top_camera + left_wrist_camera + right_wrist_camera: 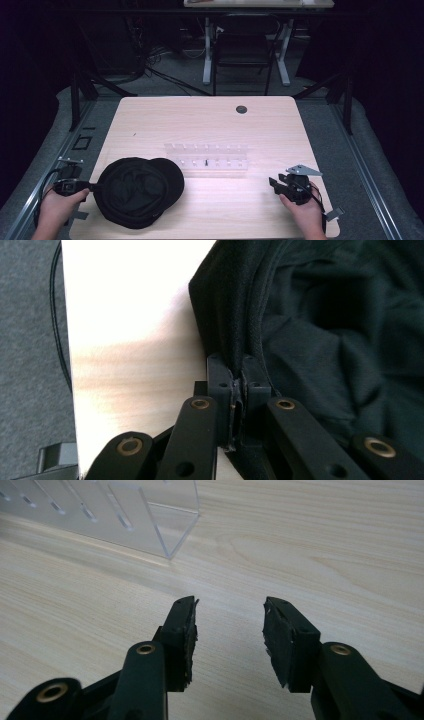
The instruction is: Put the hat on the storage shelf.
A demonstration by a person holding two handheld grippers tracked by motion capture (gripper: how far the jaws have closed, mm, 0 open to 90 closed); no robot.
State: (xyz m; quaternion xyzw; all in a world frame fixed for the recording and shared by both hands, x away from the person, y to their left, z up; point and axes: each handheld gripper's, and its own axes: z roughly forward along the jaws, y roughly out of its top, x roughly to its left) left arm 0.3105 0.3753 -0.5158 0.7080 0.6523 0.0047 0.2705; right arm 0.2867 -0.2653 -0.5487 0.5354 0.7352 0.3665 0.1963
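A black cap (137,190) lies upside down on the wooden table (210,120) at the near left, its hollow inside facing up. My left gripper (92,187) is at the cap's left edge, and its jaws are pinched on the cap's rim (239,385) with the fabric squeezed between the pads. In the left gripper view the cap's dark lining (340,335) spreads to the right. My right gripper (272,182) rests near the front right of the table, held by a hand, its jaws open over bare wood (230,625) with nothing between them.
A clear acrylic rack (207,156) with slots stands at the table's middle, its corner (165,525) just ahead of my right gripper. A dark round grommet (241,109) sits near the far edge. Beyond the table stand a chair and desk legs.
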